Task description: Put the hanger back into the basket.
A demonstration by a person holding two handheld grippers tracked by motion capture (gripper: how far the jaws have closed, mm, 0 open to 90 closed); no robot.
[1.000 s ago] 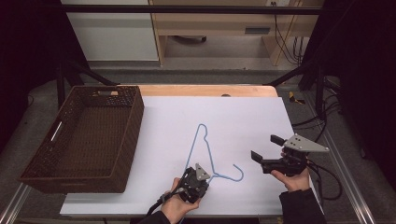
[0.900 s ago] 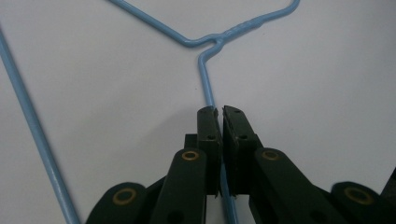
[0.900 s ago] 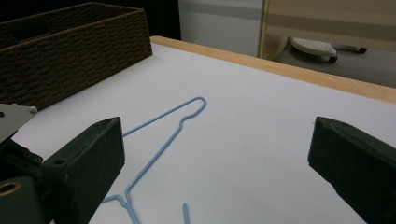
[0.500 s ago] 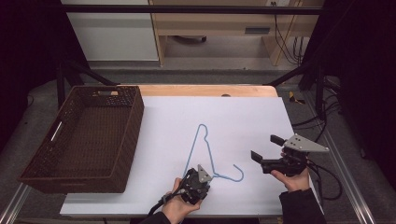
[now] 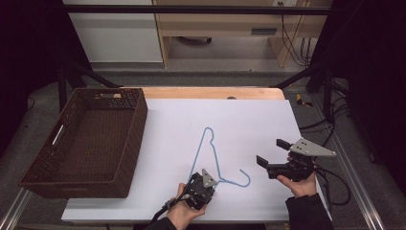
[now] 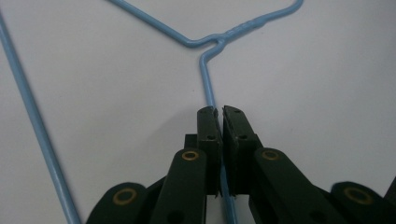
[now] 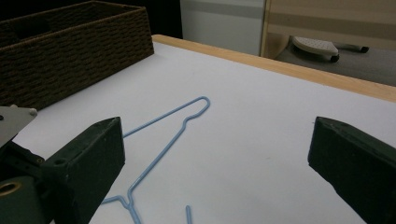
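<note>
Between the left claw's (image 6: 219, 112) clamped jaws runs the blue hanger's (image 5: 210, 155) wire; right claw (image 5: 272, 155) gapes wide.

Brown wicker basket (image 5: 86, 143) at the table's left, white sheet (image 5: 239, 124) covering the wooden tabletop (image 5: 210, 93)

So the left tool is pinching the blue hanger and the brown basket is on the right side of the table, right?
Not quite. The left tool does pinch the blue hanger, but the brown basket sits on the left side of the table, as the high view shows.
</note>
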